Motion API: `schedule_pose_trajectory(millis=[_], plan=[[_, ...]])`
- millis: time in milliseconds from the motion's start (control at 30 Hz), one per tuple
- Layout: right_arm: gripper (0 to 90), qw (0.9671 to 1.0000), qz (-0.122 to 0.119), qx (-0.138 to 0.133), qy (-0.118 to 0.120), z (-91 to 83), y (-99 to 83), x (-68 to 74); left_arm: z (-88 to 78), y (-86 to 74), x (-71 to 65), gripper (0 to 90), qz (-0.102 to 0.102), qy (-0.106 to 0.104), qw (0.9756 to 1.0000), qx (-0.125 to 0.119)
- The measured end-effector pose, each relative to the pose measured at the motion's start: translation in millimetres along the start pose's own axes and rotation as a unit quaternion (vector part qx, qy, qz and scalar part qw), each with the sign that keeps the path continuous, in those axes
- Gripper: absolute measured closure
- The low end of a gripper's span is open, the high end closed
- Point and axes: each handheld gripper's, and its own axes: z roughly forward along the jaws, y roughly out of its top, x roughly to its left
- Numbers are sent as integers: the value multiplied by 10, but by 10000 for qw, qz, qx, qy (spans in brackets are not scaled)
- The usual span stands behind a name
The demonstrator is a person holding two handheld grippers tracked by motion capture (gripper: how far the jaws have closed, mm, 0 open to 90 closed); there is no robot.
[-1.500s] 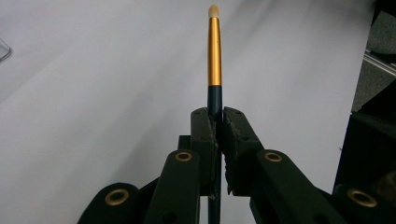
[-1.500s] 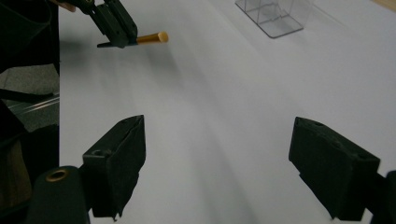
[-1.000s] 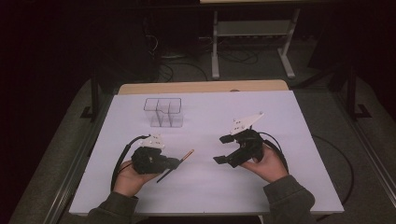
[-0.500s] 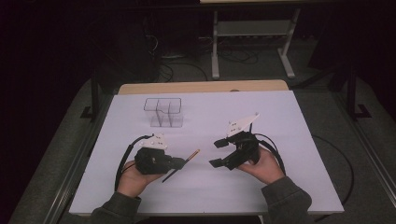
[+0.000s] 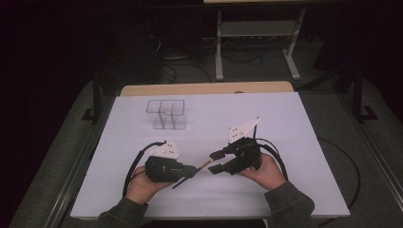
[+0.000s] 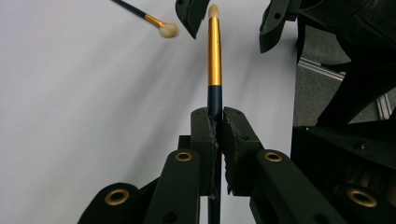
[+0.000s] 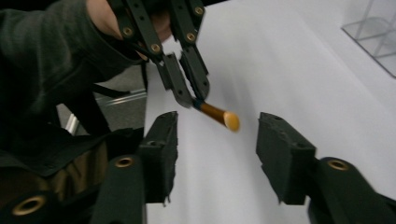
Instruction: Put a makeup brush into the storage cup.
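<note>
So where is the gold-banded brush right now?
In the high view the brush is near the table's front middle, clamped in the left gripper, with its bristle tip reaching between the open jaws of the right gripper.

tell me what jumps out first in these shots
The gold-banded makeup brush stands out first: the left tool is shut on its dark handle, and its pale tip points between the jaws of the right tool, which have just been closing but do not touch it. Farther back on the white table stands a clear plastic organizer, and a second brush lies on the table beyond the held one.
</note>
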Motion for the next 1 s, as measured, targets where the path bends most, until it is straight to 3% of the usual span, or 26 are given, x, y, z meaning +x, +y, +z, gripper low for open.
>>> schedule_pose_trajectory(millis=[300, 500, 700, 1000], plan=[[702, 9991, -70, 4, 414, 42, -16, -14, 35, 19, -46, 834, 150, -107, 9998, -32], [808, 9978, 79, -137, 641, 26, -43, -44, 45, 28, -70, 834, 170, -214, 9995, -143], [833, 9960, 154, -253, 837, 20, -70, -65, 64, 31, -84, 834, 232, -212, 9995, -105], [836, 9964, -37, -221, 822, 3, -35, -7, 78, 44, -81, 821, 183, -441, 9988, -119]])
